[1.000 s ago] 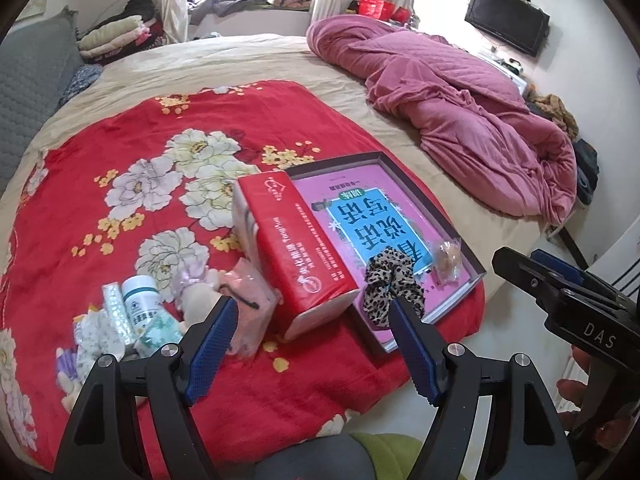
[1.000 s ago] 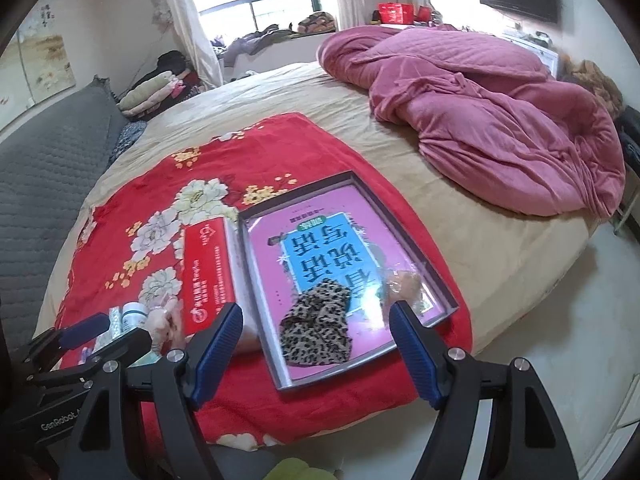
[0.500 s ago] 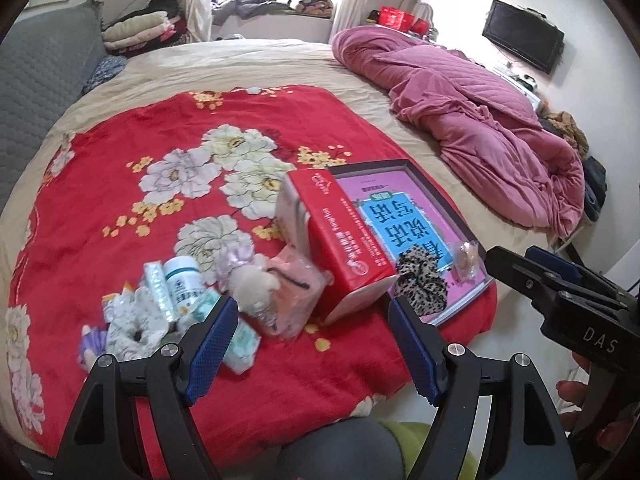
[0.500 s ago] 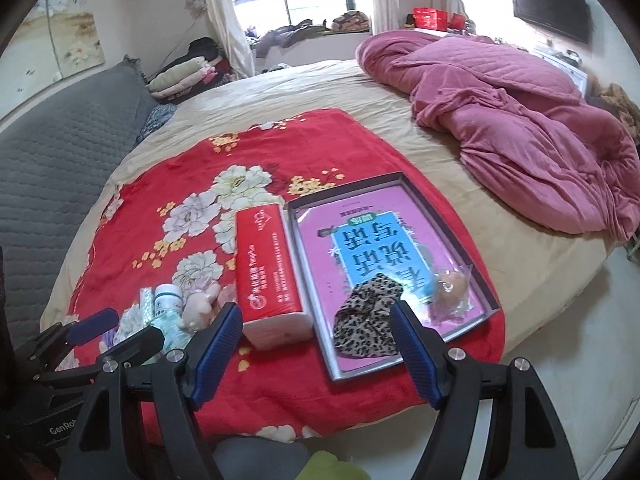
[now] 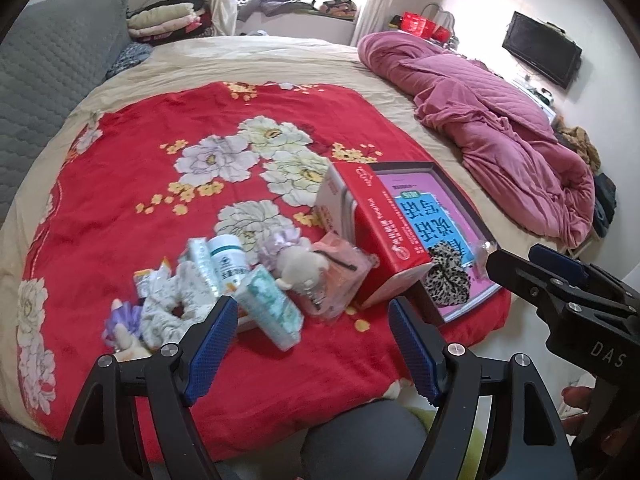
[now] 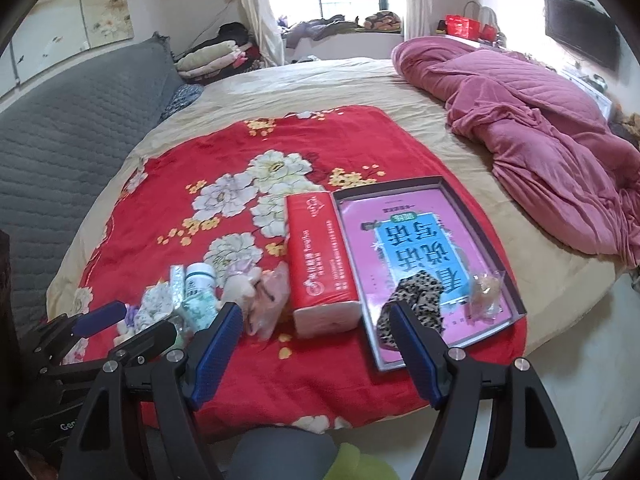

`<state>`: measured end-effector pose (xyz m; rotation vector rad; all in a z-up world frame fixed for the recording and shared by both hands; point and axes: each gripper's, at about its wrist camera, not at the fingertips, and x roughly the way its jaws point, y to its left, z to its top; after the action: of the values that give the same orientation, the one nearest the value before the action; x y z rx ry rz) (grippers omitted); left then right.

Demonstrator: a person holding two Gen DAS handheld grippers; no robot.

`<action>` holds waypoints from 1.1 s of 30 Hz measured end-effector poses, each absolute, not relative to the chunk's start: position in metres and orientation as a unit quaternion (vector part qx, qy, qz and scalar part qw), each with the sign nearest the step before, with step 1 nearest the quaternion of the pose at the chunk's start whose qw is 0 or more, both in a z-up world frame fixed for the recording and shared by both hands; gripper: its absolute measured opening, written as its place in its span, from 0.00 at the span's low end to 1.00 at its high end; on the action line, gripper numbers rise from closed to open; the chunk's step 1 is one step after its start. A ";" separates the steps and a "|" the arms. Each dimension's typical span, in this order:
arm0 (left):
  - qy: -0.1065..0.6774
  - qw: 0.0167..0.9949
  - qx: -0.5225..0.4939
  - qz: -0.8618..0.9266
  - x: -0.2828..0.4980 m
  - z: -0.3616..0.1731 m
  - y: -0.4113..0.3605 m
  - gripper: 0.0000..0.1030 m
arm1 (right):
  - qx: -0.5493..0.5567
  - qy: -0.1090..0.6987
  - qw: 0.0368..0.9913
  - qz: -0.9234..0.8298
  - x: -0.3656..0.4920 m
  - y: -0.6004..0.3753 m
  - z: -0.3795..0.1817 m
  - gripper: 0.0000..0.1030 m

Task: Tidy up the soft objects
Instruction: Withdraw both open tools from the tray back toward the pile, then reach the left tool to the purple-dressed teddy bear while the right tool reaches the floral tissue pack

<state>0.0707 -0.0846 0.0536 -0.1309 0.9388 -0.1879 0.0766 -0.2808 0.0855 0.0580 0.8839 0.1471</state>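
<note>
A pile of small soft things lies on the red floral blanket (image 5: 160, 200): a white floral scrunchie (image 5: 168, 312), a small plush toy (image 5: 300, 264), a pink packet (image 5: 340, 276), a tissue pack (image 5: 268, 304) and a pill bottle (image 5: 228, 260). A leopard scrunchie (image 6: 416, 300) and a wrapped item (image 6: 486, 290) lie in the grey tray (image 6: 516, 300) with a pink book. My left gripper (image 5: 312, 344) is open and empty, just before the pile. My right gripper (image 6: 316, 352) is open and empty, near the bed's front edge.
A red tissue box (image 6: 320, 264) stands between the pile and the tray. A pink quilt (image 6: 540, 128) is heaped at the right of the bed. A grey headboard (image 6: 60, 140) is at the left. The floor (image 6: 580, 360) lies to the right.
Both grippers have swung left and pulled back a little; the pile now sits centred before the left gripper. Both stay open. No object has moved.
</note>
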 end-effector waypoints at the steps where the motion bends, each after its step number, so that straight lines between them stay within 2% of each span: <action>1: 0.452 0.885 -0.065 -0.087 0.068 0.053 -0.079 0.76 | 0.024 0.427 0.901 0.073 0.076 -0.277 0.086 0.73; 19: 0.473 0.875 -0.104 -0.014 0.033 0.025 0.014 0.76 | 0.006 0.434 0.895 0.108 0.072 -0.227 0.081 0.73; 33: 0.494 0.859 -0.134 0.027 0.021 -0.006 0.056 0.77 | -0.004 0.449 0.882 0.145 0.067 -0.198 0.058 0.73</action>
<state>0.0205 0.0558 -0.0060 -0.2809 1.0381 0.0558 0.0666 -0.1983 0.0575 -0.0081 0.9358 0.3015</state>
